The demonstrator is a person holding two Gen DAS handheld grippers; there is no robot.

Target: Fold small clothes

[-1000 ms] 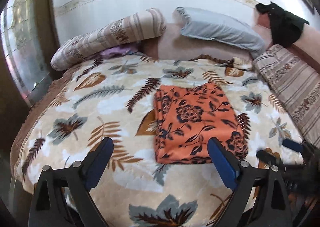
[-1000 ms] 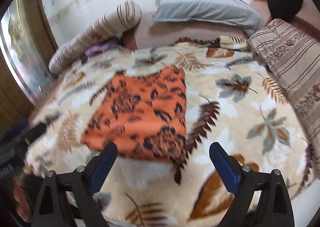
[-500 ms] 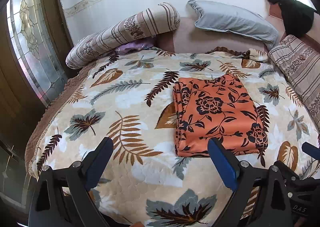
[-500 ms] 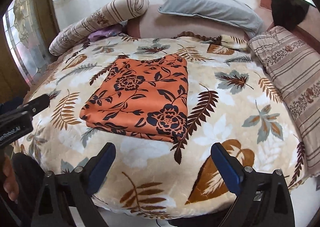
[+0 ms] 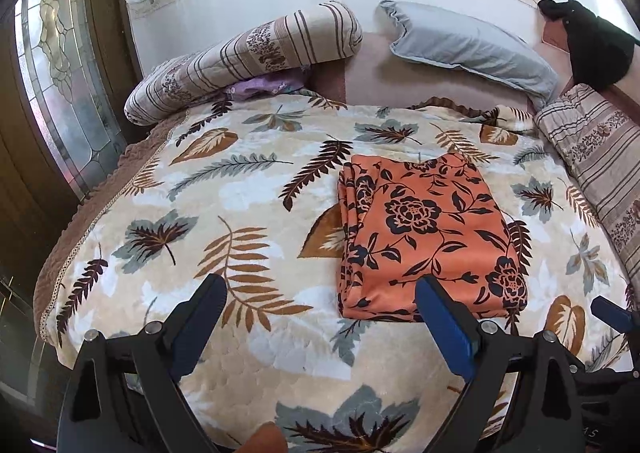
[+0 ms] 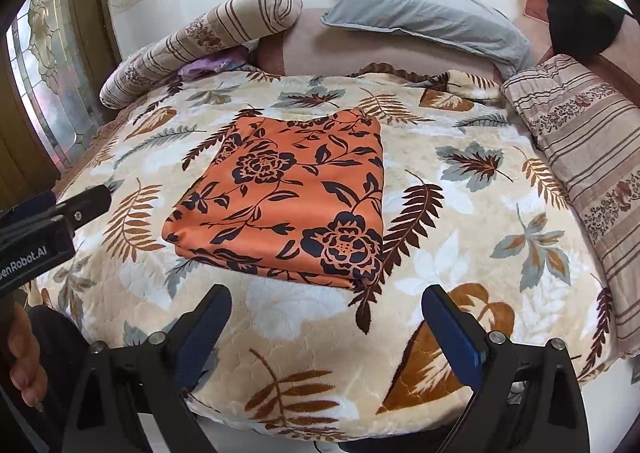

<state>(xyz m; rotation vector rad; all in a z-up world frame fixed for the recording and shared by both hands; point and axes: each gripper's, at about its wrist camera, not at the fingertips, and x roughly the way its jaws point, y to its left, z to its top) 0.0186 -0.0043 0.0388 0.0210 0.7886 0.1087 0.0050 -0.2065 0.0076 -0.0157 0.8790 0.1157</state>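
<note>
An orange cloth with a dark flower print (image 5: 428,237) lies folded into a flat rectangle on the leaf-patterned bedspread (image 5: 224,221). It also shows in the right wrist view (image 6: 288,193), near the bed's middle. My left gripper (image 5: 320,317) is open and empty, held back over the bed's near edge, to the left of the cloth's near end. My right gripper (image 6: 326,325) is open and empty, just short of the cloth's near right corner. The left gripper also shows at the left of the right wrist view (image 6: 60,213).
A striped bolster (image 5: 248,57) and a grey pillow (image 5: 468,41) lie at the head of the bed. A striped cushion (image 6: 588,161) runs along the right side. A black garment (image 5: 592,41) hangs at the far right. A stained-glass door (image 5: 56,85) stands on the left.
Both grippers have drawn back from the cloth towards the bed's near edge and stay open. The folded cloth lies still where it was.
</note>
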